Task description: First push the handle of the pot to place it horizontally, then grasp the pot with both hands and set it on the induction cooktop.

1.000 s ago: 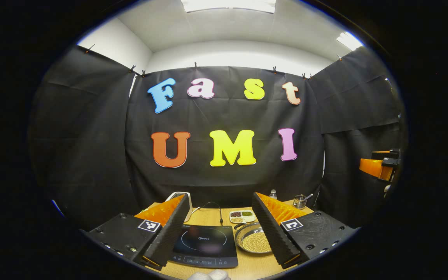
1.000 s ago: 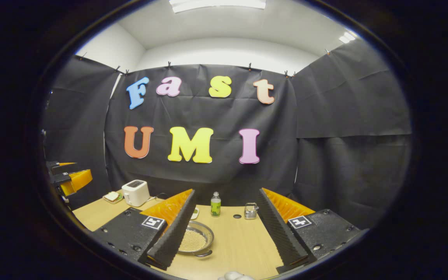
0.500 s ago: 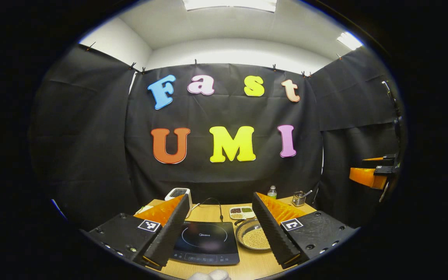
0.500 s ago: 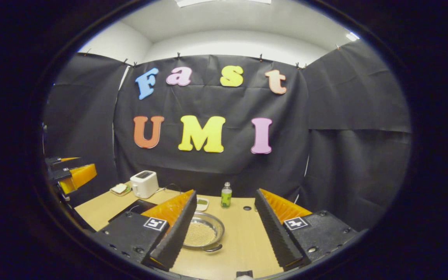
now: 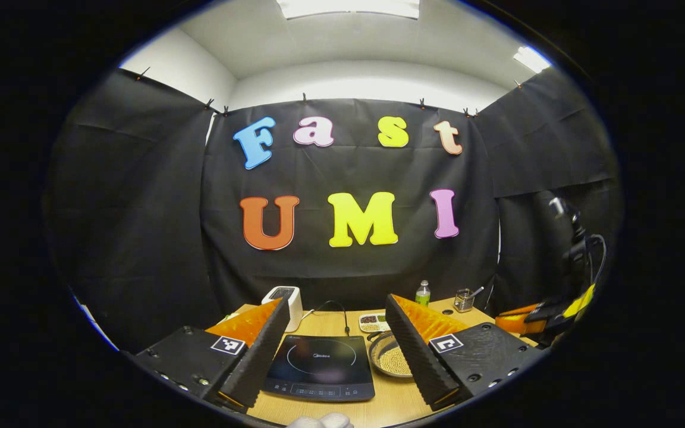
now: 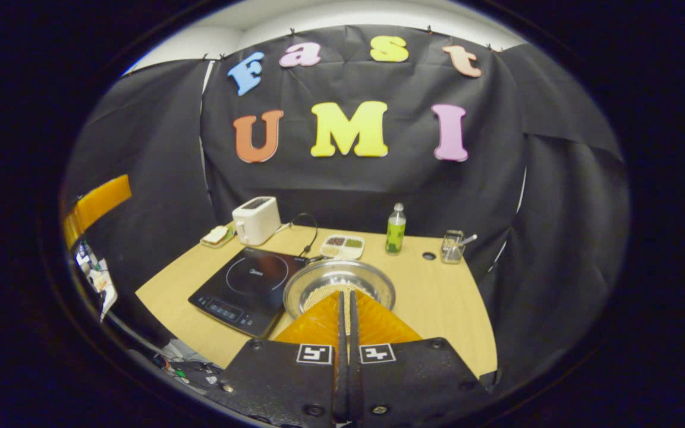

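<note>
The pot (image 6: 339, 288) sits on the surface (image 6: 437, 297), just beside the cooktop (image 6: 247, 288). The right tool (image 6: 345, 300), pressed narrow and holding nothing, points at it. It should nudge the handle sideways gently. The left tool (image 5: 336, 345) waits wide.

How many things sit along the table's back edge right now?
5: toaster back left with a small dish beside it, divided tray behind the pot, green bottle, then a glass jar back right. More may be hidden.
</note>
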Action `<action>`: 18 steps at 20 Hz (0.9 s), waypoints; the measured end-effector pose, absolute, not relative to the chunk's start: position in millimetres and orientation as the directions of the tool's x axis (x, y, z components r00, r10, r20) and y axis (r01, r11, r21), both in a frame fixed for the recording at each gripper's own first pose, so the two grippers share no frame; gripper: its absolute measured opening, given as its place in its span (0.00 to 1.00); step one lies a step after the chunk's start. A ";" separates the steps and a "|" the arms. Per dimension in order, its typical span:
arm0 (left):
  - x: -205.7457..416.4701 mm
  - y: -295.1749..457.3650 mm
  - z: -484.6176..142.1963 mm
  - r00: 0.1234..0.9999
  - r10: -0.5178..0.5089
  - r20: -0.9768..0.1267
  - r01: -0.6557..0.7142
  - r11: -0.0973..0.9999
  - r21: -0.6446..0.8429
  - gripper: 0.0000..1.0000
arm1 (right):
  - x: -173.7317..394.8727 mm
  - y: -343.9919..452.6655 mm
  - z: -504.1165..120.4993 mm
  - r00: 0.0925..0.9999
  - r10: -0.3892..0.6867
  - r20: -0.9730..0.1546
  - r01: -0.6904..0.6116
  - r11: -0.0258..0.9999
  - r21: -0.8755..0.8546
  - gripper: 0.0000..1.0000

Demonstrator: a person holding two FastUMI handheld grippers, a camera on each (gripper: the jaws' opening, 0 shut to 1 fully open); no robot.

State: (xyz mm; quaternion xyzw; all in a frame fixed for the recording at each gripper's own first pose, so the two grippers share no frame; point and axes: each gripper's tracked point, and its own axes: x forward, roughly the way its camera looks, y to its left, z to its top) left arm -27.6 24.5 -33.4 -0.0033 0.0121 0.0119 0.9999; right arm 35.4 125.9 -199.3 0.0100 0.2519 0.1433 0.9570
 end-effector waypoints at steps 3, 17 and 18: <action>-31.8 32.5 -43.0 0.998 0.047 -0.046 -0.048 0.998 -0.033 0.96 | 37.8 137.8 -258.9 0.756 0.293 -0.586 -0.294 0.951 0.097 0.00; -29.4 52.9 -54.5 0.985 0.145 -0.096 -0.146 0.989 -0.007 0.96 | 68.8 161.3 -387.1 0.581 0.287 -0.761 -0.360 0.930 0.076 0.00; -27.3 53.8 -55.3 0.984 0.147 -0.096 -0.148 0.989 -0.004 0.96 | 73.3 160.3 -388.8 0.579 0.287 -0.764 -0.361 0.930 0.075 0.00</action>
